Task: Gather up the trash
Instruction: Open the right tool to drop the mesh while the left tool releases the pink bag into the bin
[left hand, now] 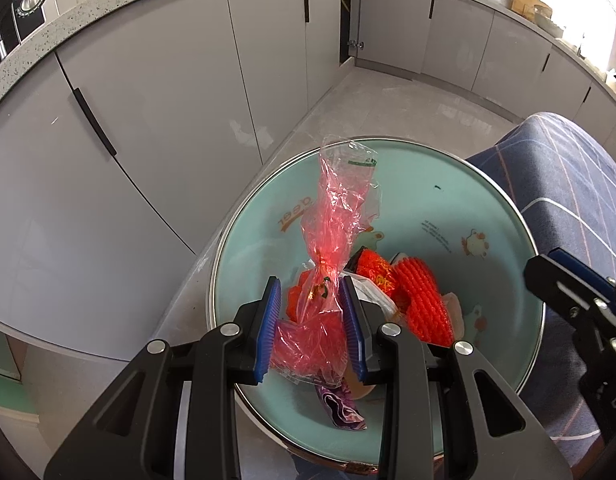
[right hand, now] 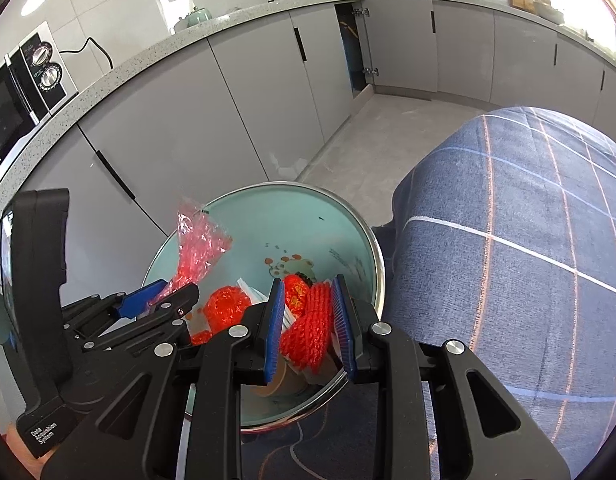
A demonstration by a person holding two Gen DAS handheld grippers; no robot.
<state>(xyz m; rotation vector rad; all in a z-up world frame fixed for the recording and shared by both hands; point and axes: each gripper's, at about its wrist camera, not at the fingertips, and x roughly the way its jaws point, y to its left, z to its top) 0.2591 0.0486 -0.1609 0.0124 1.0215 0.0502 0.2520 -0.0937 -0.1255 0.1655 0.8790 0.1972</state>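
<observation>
Red bag [left hand: 328, 240] upright, left gripper [left hand: 314, 328] clamping

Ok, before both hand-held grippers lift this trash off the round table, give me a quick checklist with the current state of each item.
1. Left hand-held gripper closed on the red plastic bag: ok.
2. Right hand-held gripper closed on the red foam net: ok.
3. Bag top free of the other trash: ok.
4. Net clear of the papers under it: cannot tell.
5. Purple wrapper collected: not ok, it lies on the table.
6. Bin to drop into in sight: not ok.
</observation>
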